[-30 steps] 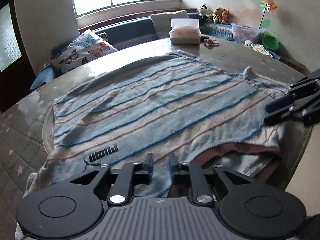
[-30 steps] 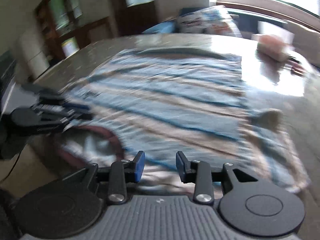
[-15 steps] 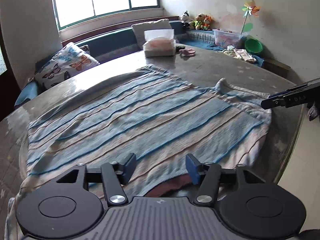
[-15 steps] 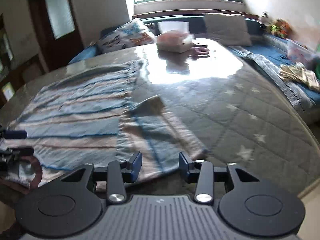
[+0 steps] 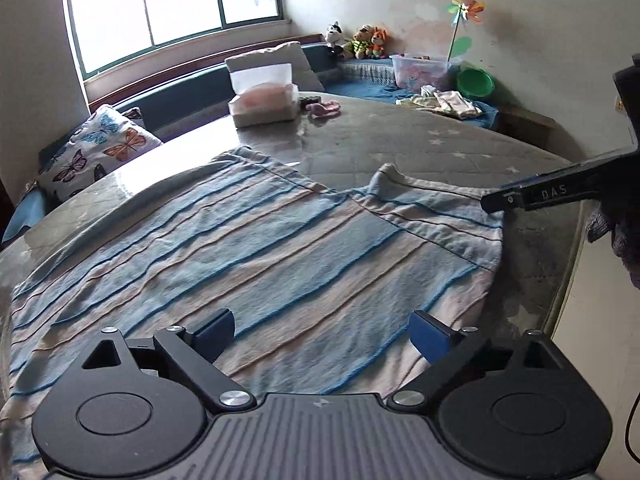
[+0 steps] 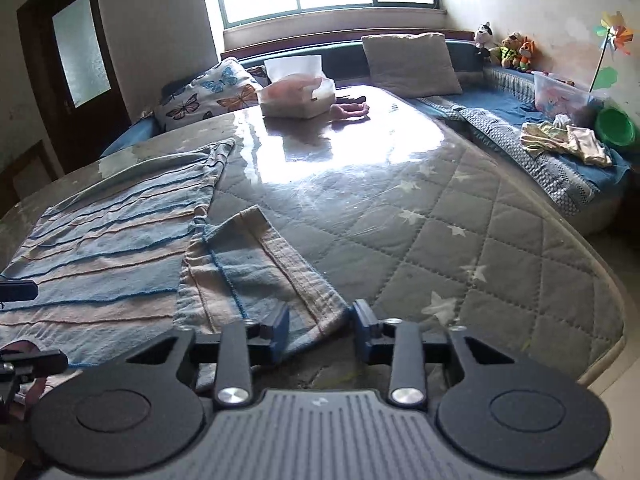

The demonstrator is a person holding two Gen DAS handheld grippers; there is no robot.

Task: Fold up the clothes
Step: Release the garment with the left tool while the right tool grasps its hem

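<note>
A blue and beige striped knit garment lies spread flat on the quilted round table. Its sleeve lies folded out toward the table's near edge. My left gripper is open wide and empty, low over the garment's near hem. My right gripper is open, with the sleeve's cuff corner between its fingertips, apart from both. The right gripper also shows in the left wrist view beside the sleeve end.
A tissue box and a pink cloth sit at the table's far side. A bench with cushions, plush toys, a plastic box and a green bowl runs behind. The table edge drops off at right.
My left gripper has opened wide and drawn right along the hem. My right gripper has swung around to the sleeve end and come down close to the cuff.
</note>
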